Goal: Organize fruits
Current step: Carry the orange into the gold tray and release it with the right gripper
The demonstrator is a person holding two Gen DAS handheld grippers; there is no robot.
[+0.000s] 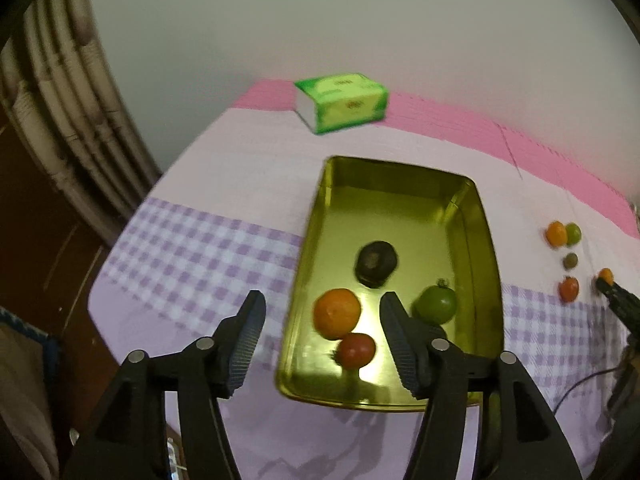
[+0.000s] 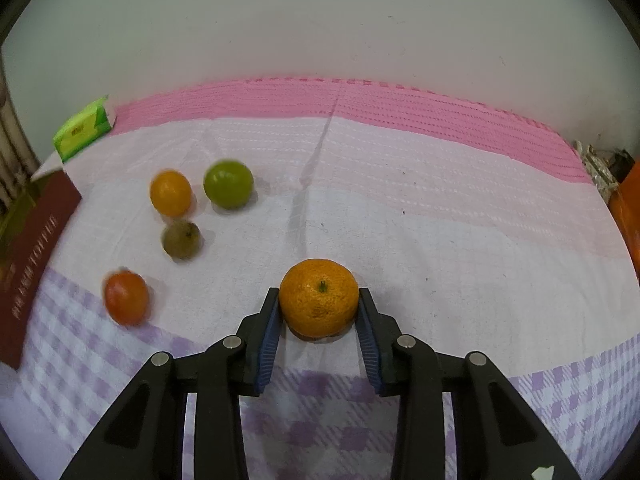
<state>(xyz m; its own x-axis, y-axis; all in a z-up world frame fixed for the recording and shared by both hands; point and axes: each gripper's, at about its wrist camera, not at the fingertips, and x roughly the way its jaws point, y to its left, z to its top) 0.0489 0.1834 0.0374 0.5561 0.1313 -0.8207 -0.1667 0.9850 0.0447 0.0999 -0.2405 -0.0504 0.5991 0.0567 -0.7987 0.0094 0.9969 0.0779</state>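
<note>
A gold tray (image 1: 486, 240) lies on the cloth and holds an orange (image 1: 336, 313), a red tomato (image 1: 356, 350), a green fruit (image 1: 436, 304) and a dark round fruit (image 1: 376, 262). My left gripper (image 1: 322, 312) is open and empty above the tray's near end. My right gripper (image 2: 319, 306) is shut on a mandarin (image 2: 319, 298) that rests on the cloth. Loose on the cloth to its left lie an orange fruit (image 2: 171, 193), a green fruit (image 2: 228, 184), a brownish fruit (image 2: 181, 239) and a red-orange fruit (image 2: 126, 298).
A green tissue pack (image 1: 344, 102) stands at the far edge, also in the right wrist view (image 2: 82, 130). A dark red box wall (image 2: 32, 256) stands at the left. The table drops off at left (image 1: 120, 240). An orange object (image 2: 630, 216) sits at far right.
</note>
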